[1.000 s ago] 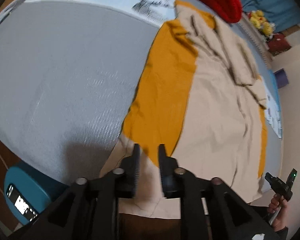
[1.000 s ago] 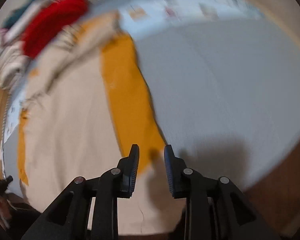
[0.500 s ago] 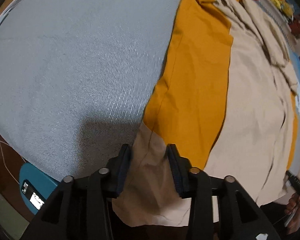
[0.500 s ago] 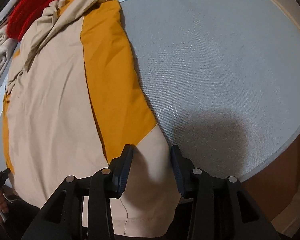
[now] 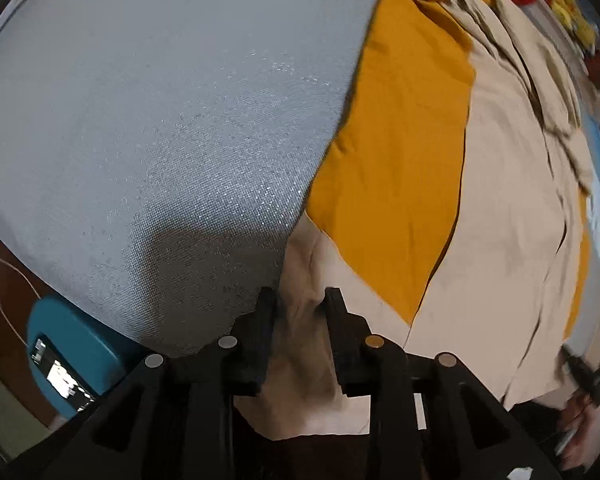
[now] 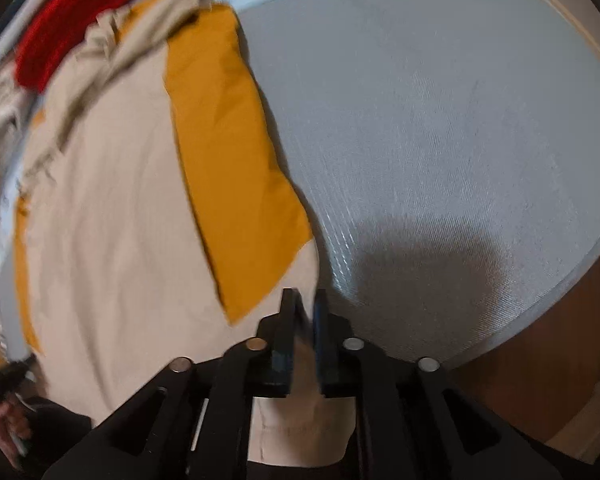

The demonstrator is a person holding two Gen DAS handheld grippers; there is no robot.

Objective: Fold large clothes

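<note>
Spread flat on grey mattress (image 5: 148,112), beige-and-mustard garment (image 5: 500,184) reaching ahead and right of left gripper (image 5: 300,304), ahead and left of right gripper (image 6: 305,304). Left jaws parted around bunched beige hem, grip not certain. Right jaws nearly closed, pinching beige hem corner. Red knit (image 6: 68,20) far ahead-left of right gripper.

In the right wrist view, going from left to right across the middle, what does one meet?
Beige garment panel → orange panel → grey bed cover.
</note>
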